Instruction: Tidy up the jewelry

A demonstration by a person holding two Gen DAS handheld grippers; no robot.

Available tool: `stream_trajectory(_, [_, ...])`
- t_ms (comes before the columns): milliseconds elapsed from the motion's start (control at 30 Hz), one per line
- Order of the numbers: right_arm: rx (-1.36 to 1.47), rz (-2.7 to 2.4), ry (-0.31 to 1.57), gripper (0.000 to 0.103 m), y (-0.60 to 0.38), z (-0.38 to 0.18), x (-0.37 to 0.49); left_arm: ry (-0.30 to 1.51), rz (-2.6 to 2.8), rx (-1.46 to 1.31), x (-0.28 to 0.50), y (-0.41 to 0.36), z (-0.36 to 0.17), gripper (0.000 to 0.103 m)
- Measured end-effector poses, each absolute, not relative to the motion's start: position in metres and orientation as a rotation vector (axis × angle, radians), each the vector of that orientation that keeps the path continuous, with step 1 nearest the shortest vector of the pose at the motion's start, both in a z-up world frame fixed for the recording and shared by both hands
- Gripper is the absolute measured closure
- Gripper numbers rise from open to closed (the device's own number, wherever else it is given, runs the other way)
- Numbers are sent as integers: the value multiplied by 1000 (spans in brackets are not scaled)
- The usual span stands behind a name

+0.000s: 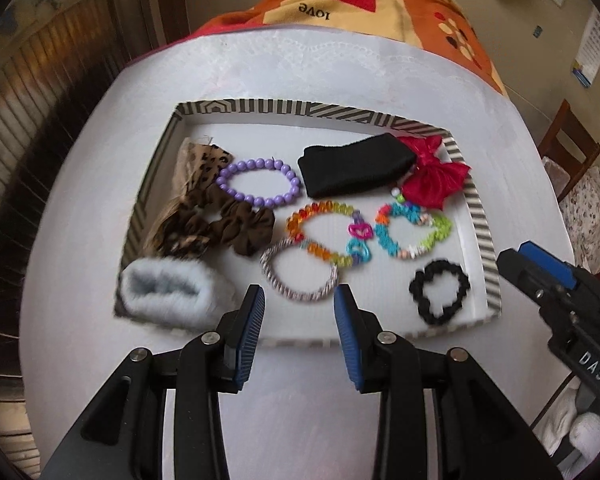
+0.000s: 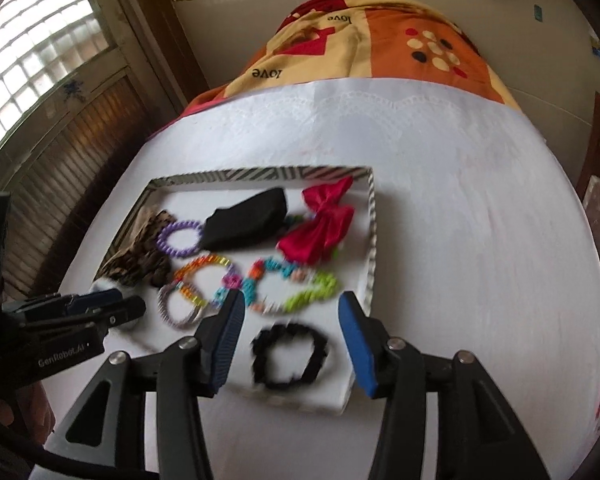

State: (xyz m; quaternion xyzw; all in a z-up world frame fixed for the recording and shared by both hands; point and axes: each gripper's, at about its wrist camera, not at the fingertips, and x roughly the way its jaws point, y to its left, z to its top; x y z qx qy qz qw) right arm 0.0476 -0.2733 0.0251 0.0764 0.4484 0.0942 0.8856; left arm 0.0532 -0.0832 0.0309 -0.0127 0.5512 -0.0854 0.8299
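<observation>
A shallow striped tray (image 1: 476, 208) (image 2: 371, 240) on a white table holds jewelry and hair things: a purple bead bracelet (image 1: 260, 200) (image 2: 168, 246), a multicolour bracelet (image 1: 324, 210), a teal and green bracelet (image 1: 388, 236) (image 2: 308, 294), a grey striped band (image 1: 296, 292), a black scrunchie (image 1: 440, 308) (image 2: 288, 376), a red bow (image 1: 432, 180) (image 2: 320, 228) and a black band (image 1: 352, 168). My left gripper (image 1: 299, 300) is open and empty over the tray's near edge, above the striped band. My right gripper (image 2: 292, 308) is open and empty above the black scrunchie.
Brown leopard scrunchies (image 1: 220, 228) and a pale blue fluffy cuff (image 1: 168, 292) lie at the tray's left. A patterned blanket (image 1: 360, 0) lies beyond the table. A wooden chair (image 1: 572, 152) stands at the right, a shuttered door at the left.
</observation>
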Motion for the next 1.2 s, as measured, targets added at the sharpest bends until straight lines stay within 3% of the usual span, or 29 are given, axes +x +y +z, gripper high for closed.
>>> stream_trajectory(333, [150,185,914,50,-250,33,-3,1064,-135,31,10,-67,63,75])
stream_trajectory(500, [147,173,875,44,-243,47,-17,1033,-123,28,-2,-60,75,75])
stream_trajectory(1200, [125,170,816,40,-240,79,-38,948,-128,45,-21,-61,108,75])
